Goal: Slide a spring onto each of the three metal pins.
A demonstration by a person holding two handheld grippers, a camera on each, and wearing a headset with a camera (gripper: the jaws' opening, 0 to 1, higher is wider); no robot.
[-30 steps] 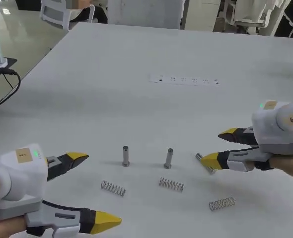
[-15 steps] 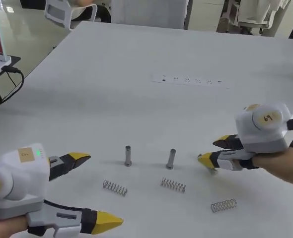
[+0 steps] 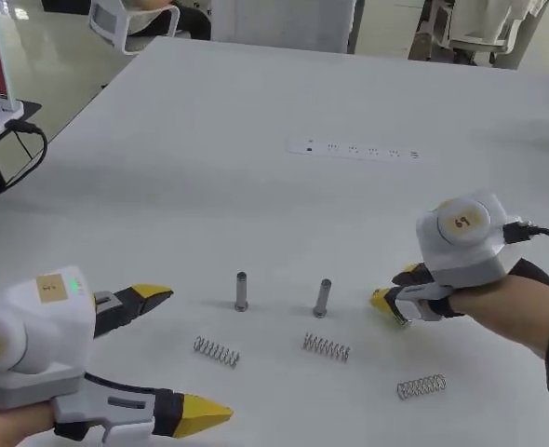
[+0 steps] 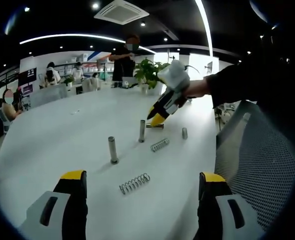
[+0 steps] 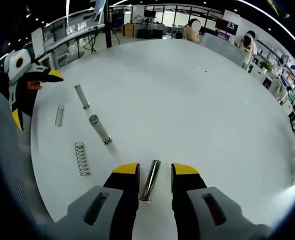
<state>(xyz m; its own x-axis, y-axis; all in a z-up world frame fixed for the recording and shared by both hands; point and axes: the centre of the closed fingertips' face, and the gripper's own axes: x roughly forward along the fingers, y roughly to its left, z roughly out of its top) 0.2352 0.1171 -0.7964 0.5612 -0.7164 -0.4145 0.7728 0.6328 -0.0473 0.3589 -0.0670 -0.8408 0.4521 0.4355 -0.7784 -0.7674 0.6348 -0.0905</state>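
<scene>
Two pins (image 3: 242,291) stand; right gripper (image 5: 155,170), jaws parted, straddles the fallen pin (image 5: 150,181), seemingly to upright it, while left gripper (image 3: 189,351) hovers agape by the desk's (image 3: 256,140) near edge

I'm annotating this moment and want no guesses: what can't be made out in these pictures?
Lying pin: head view, the right tongs cover most of it.
Far spring: left gripper view, end-on and too small to read its coils.
Power strip: head view, sockets too small to count.
Left tongs: own view, bodies cut by the bottom edge.
</scene>
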